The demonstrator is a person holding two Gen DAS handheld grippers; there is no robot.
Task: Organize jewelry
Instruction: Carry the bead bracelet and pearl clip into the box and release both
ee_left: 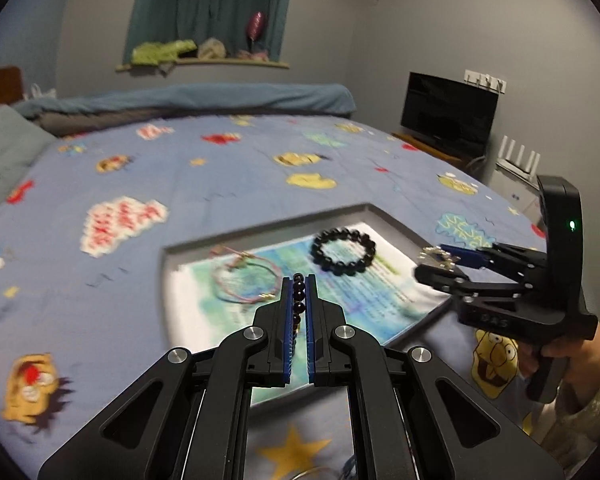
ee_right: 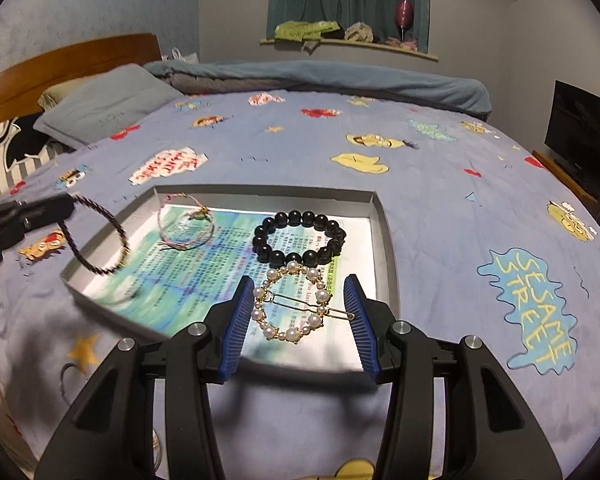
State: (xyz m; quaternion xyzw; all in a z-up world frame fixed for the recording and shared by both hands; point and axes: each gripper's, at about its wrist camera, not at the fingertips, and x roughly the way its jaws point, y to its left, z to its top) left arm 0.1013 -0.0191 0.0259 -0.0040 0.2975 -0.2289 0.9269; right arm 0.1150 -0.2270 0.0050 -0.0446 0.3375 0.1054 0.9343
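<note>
A grey tray [ee_right: 384, 236] with a printed paper liner lies on the bed. In it are a black bead bracelet [ee_right: 298, 236], a thin pink cord bracelet [ee_right: 186, 226] and a pearl hair clip [ee_right: 294, 304]. My right gripper [ee_right: 298, 312] is open, its blue pads either side of the pearl clip, which rests on the liner. My left gripper [ee_left: 299, 292] is shut on a dark beaded bracelet [ee_left: 299, 300]; in the right wrist view that bracelet [ee_right: 96, 236] hangs over the tray's left edge. The tray [ee_left: 260, 228] and black bracelet [ee_left: 343, 249] also show in the left wrist view.
The bed has a blue cartoon-print sheet [ee_right: 440, 184], a grey pillow [ee_right: 104, 104] and a rolled blanket [ee_right: 320, 76] at the far side. A wooden headboard [ee_right: 60, 60] is at left. A TV [ee_left: 448, 112] stands at right.
</note>
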